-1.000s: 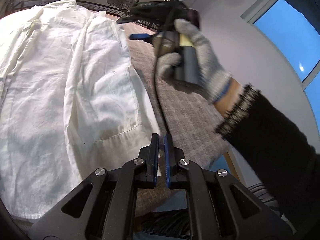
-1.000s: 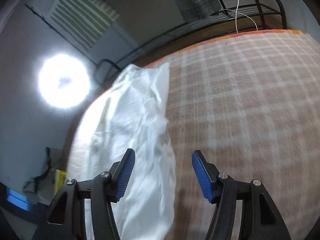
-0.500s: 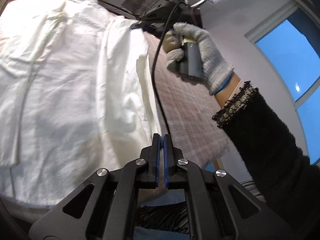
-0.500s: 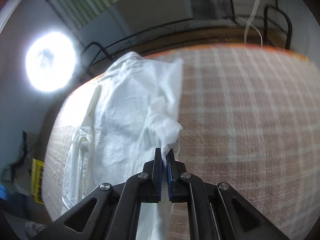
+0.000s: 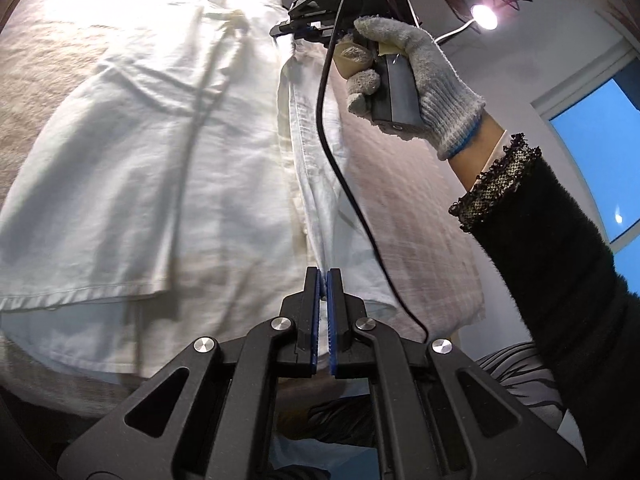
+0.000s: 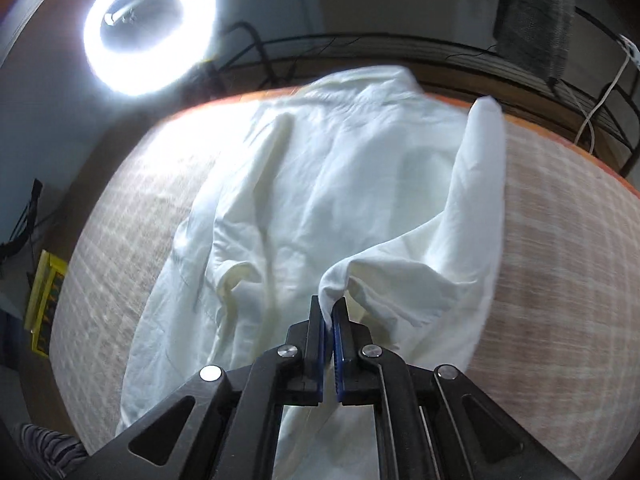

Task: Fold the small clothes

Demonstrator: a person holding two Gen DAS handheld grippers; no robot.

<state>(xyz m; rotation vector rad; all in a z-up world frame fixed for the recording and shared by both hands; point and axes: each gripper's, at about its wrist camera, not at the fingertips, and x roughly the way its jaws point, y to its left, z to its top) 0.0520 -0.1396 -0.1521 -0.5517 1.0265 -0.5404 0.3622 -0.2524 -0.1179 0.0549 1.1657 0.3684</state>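
Both claws pinched on your white shirt (image 6: 340,184): right claw (image 6: 329,312) lifts its edge, left claw (image 5: 322,280) probably grips the hem; checked desk (image 6: 560,240) open rightward.

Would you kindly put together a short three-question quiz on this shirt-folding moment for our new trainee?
1. True or false: the right gripper is shut on a raised fold of the white shirt.
2. What covers the hand holding the right gripper? A) bare skin B) grey knit glove C) black mitten
3. Fill in: the left gripper pinches the shirt's ____ edge.

Key: 1 true; 2 B; 3 near (hem)
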